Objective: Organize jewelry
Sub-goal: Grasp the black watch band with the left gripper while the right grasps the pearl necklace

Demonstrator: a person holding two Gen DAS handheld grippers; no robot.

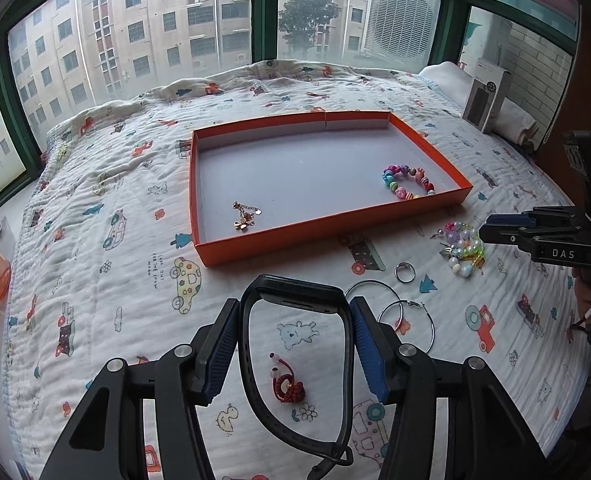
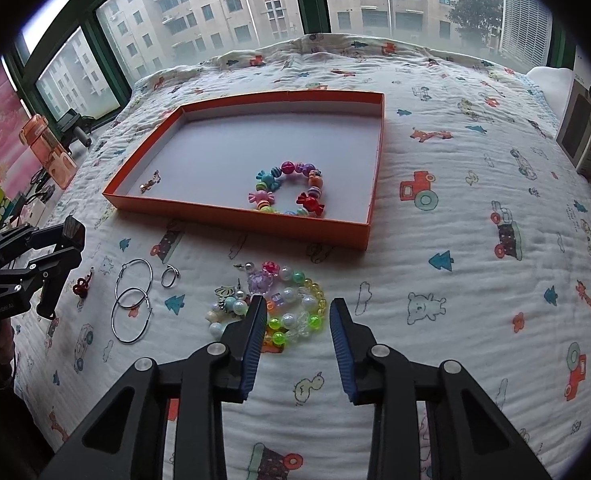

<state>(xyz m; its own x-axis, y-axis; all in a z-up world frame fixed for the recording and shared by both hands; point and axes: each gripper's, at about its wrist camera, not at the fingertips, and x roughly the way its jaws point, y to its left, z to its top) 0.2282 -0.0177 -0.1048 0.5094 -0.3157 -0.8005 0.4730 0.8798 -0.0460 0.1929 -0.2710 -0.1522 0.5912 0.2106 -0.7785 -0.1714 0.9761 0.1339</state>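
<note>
Location: a bedroom in a residential flat. The surface in use is a bed (image 1: 95, 208) covered with a white quilted blanket (image 2: 475, 128) printed with cartoon cars, trucks and animals. A white pillow (image 1: 451, 76) lies at its far right corner. Green-framed windows (image 1: 263, 8) run along the far side of the bed. Multi-storey apartment blocks (image 1: 143, 20) and a tree (image 1: 307, 16) stand outside, placing the room on an upper floor.

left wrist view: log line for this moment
left gripper: shut on black band | right gripper: open over bead bracelet | tray: two pieces in
</note>
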